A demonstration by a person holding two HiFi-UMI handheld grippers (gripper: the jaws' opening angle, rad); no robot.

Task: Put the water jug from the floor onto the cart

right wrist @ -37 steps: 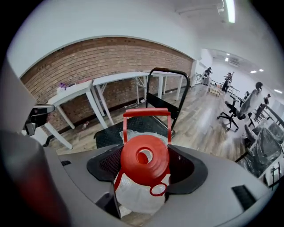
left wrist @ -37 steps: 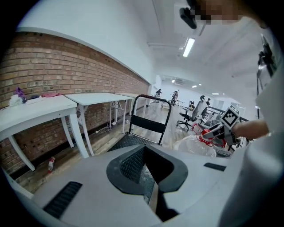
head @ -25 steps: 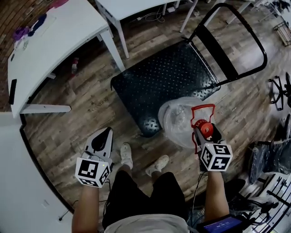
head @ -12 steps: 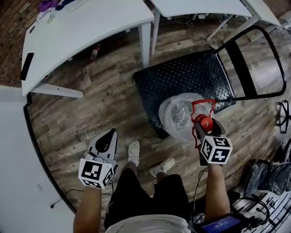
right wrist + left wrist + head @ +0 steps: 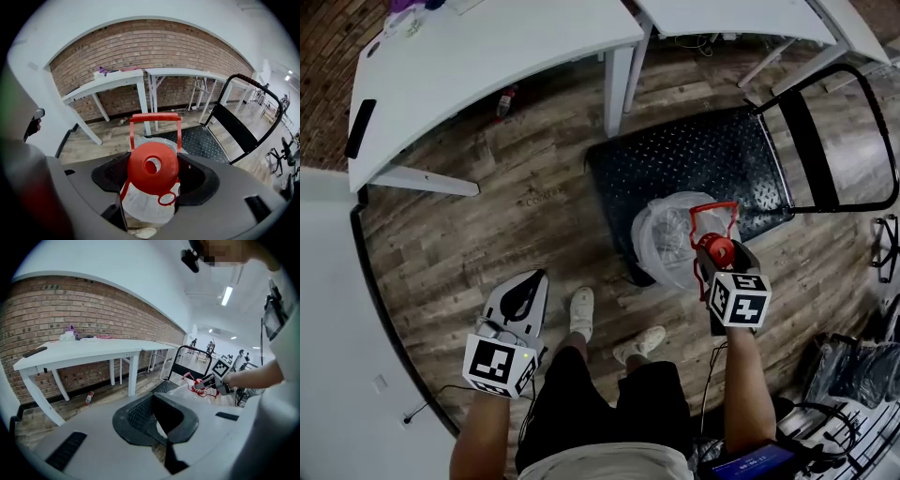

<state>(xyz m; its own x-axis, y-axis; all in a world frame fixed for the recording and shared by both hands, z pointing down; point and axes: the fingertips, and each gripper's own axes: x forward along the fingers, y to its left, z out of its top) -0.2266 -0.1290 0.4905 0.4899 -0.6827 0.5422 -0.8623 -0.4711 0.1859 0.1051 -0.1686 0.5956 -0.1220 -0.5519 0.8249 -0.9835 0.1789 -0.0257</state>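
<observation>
Gripping tool: the right gripper has its jaws set wide apart and pressed on the neck of the water jug, one black pad on each side of the red cap.
Jug's look: a rounded body of clear, wrinkled plastic. The red cap has a round hole in its top, and a thin red handle stands as a square loop beyond the cap.
Jug's place: in the head view it hangs below the right gripper at the near edge of the cart, partly over the deck and partly over the wooden floor. Whether its base rests on anything cannot be told.
Left gripper: the left gripper has its jaw tips together with nothing between them. It is held well apart from the jug, over the floor beside the person's shoes.
Cart: black, with a studded deck and a black tubular handle at one end.
Surroundings: white tables stand beyond the cart.
</observation>
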